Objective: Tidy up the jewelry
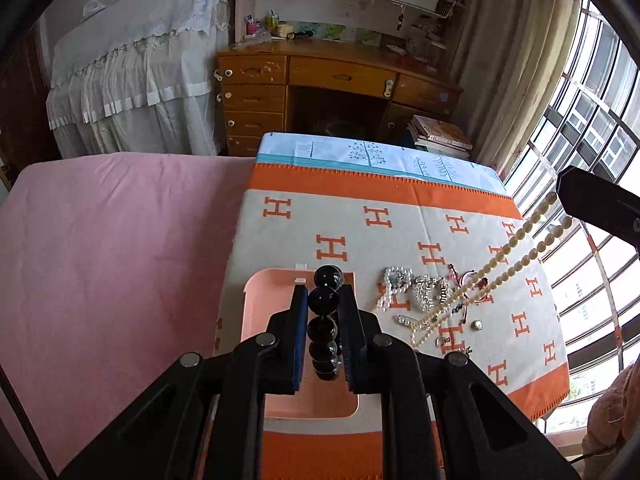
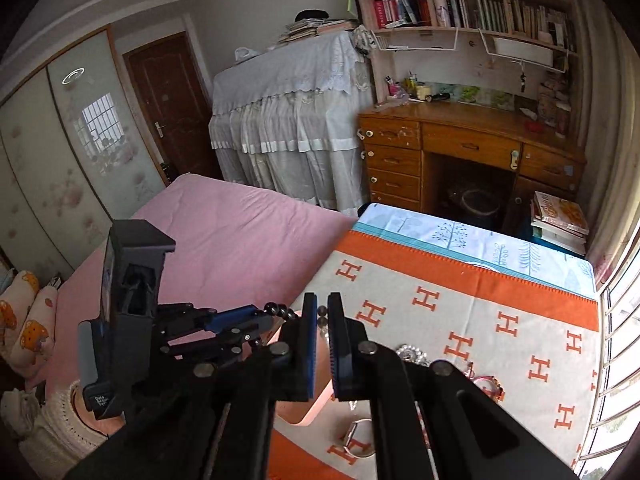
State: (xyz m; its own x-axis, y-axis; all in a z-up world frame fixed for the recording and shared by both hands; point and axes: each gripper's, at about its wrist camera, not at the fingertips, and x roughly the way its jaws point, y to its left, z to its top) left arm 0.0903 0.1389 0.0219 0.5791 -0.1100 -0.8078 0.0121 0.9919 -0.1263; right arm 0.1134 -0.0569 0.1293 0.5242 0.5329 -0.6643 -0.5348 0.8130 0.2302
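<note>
My left gripper (image 1: 323, 292) is shut on a black bead bracelet (image 1: 325, 326), held above a pink tray (image 1: 256, 300) on the orange-and-white H-pattern cloth (image 1: 400, 224). The same gripper and its beads (image 2: 280, 311) show in the right wrist view. My right gripper (image 2: 322, 308) is nearly closed; a cream pearl necklace (image 1: 516, 244) rises from the jewelry pile to it at the right edge of the left wrist view. The pile (image 1: 424, 292) of pearls, silver pieces and red cord lies right of the tray.
A ring (image 2: 356, 440) and a gold-and-pink piece (image 2: 490, 386) lie on the cloth. A pink bed (image 1: 112, 240) is to the left. A wooden desk (image 1: 332, 80) and stacked books (image 1: 440, 136) stand beyond. Barred windows are on the right.
</note>
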